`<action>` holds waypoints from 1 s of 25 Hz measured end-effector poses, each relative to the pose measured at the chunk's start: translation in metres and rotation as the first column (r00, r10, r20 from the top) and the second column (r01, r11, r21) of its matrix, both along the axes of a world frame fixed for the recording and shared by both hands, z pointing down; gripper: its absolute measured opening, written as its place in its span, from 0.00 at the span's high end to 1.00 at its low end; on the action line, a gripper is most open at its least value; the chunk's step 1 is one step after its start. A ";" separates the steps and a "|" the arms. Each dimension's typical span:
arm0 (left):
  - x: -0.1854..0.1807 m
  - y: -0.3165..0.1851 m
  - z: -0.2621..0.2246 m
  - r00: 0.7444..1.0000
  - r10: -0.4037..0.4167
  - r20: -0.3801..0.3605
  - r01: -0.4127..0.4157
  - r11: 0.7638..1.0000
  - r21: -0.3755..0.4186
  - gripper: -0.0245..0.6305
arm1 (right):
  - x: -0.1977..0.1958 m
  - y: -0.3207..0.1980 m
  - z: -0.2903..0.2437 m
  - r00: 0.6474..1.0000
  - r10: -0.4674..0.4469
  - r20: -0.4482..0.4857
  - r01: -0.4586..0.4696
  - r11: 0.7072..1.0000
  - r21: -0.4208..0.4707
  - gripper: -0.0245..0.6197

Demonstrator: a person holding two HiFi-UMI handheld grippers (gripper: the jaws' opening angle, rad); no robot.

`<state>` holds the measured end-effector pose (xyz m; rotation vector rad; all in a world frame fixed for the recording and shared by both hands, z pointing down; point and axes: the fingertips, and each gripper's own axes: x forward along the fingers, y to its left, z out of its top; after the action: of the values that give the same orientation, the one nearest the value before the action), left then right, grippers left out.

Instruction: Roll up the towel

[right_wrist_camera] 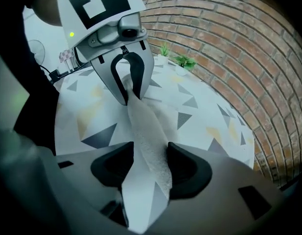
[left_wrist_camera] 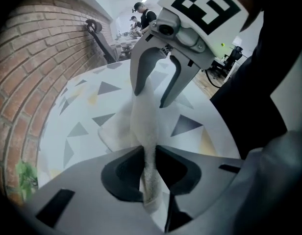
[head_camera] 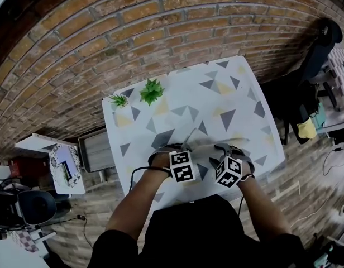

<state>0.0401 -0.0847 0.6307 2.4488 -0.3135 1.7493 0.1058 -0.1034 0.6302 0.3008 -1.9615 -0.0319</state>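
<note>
White towel (head_camera: 202,149) at the near edge of the desk (head_camera: 228,88), directly in front of the person and well apart from the two small green plants (head_camera: 151,91) at the far left corner. The towel is gathered into a narrow, bunched band that runs from one pair of tongs to the other, while a loose part of it lies on the triangle-patterned desk cover below. The left tongs (left_wrist_camera: 148,163) are nearly closed, with both pads pressed on a thin fold of the cloth. The right tongs (right_wrist_camera: 150,163) stand as wide apart as they go; a thicker fold of the towel lies between the pads, which appear to flank it rather than clamp it. Both point steeply down and face each other just above the desk. No tidy roll has formed, so the step in hand is judged to be an early one: a change of grip while the cloth is gathered for rolling. The next move probably calls for the right tongs to close on a fresh hold. Both pairs would then turn the band the same way, keeping its edges level so that the roll does not skew.
</note>
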 end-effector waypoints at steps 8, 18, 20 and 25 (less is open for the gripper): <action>-0.021 0.036 -0.003 0.999 0.031 0.012 -0.030 0.998 -0.062 0.84 | -0.016 0.034 -0.002 0.997 -0.076 0.000 0.075 0.994 -0.080 0.78; -0.049 0.003 -0.015 0.996 -0.059 0.061 0.050 0.989 0.142 0.77 | -0.032 0.009 -0.008 0.997 -0.076 -0.018 0.073 0.990 -0.123 0.77; -0.051 -0.003 -0.016 0.996 -0.070 0.058 0.061 0.987 0.152 0.77 | -0.033 0.003 -0.008 0.997 -0.076 -0.017 0.073 0.989 -0.129 0.77; -0.055 -0.024 -0.019 0.993 -0.108 0.053 0.098 0.981 0.167 0.77 | -0.036 -0.018 -0.008 0.997 -0.077 -0.011 0.075 0.987 -0.139 0.76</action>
<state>-0.0149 -0.1083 0.6121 2.4393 -0.6020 1.8259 0.0694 -0.1211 0.6226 0.1341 -1.9474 0.0521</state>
